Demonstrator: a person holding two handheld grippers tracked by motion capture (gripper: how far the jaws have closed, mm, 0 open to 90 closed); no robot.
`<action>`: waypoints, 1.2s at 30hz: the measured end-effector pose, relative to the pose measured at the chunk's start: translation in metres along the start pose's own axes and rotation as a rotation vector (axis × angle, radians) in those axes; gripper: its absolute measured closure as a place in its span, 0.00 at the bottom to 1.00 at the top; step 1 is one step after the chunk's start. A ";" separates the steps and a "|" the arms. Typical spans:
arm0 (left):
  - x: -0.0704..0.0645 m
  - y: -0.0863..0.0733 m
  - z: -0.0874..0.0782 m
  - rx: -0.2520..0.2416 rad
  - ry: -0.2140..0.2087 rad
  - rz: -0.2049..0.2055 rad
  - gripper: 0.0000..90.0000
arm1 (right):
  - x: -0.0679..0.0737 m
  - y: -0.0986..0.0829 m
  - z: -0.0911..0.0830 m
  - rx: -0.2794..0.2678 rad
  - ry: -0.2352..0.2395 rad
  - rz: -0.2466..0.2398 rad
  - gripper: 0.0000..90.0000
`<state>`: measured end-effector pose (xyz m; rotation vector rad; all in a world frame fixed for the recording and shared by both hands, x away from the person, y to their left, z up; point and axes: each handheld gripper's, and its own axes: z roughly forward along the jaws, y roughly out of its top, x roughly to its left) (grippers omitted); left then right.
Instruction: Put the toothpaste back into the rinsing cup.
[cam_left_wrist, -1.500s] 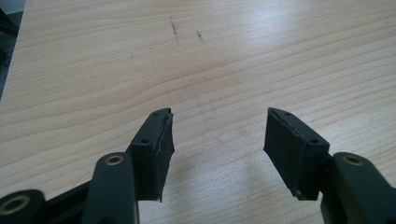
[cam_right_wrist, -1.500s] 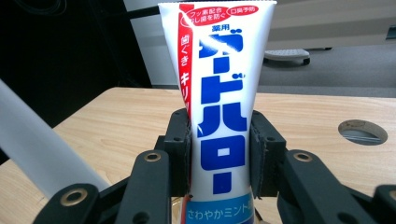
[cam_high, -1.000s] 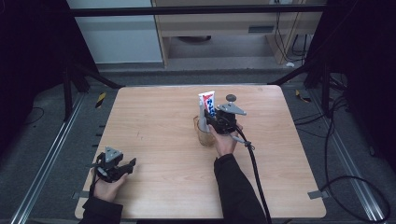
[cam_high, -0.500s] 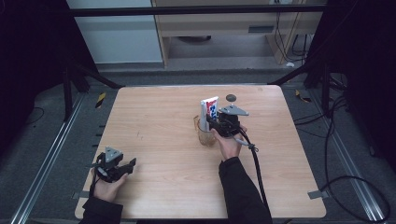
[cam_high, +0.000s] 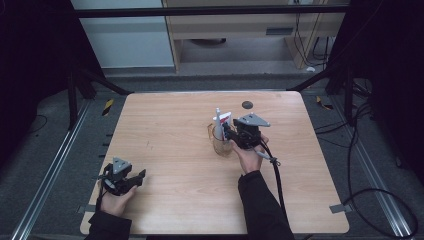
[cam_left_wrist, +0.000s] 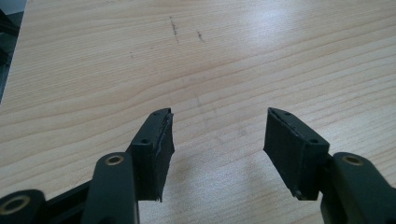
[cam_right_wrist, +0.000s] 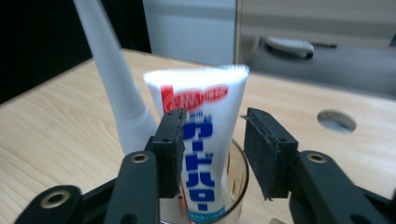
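Observation:
A clear cup stands near the middle of the wooden table. In it stand a white toothpaste tube with red and blue print and a white toothbrush handle. My right gripper is just right of the cup, level with the tube. In the right gripper view the tube stands upright in the cup, the handle to its left. The right gripper is open, and its jaws stand just in front of the tube without pinching it. My left gripper rests open and empty near the front left; its jaws frame bare wood.
A round dark hole sits in the tabletop behind the cup and appears in the right gripper view as hole. The right gripper's cable trails back toward the front edge. Dark frame posts and cables surround the table.
The toothpaste tube has come down into the cup with the right gripper, a little toward the person. The left gripper has stayed put.

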<state>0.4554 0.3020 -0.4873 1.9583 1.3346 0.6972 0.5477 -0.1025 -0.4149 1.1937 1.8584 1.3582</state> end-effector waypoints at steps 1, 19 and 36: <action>0.000 0.000 0.000 0.000 0.000 0.000 0.46 | 0.000 0.004 -0.004 -0.007 0.001 -0.005 0.64; -0.001 0.000 0.000 0.001 0.001 -0.003 0.46 | -0.050 -0.024 -0.058 0.122 -0.060 0.014 0.40; 0.001 -0.002 0.004 0.023 0.005 0.004 0.37 | -0.106 -0.095 -0.119 0.239 -0.128 0.024 0.16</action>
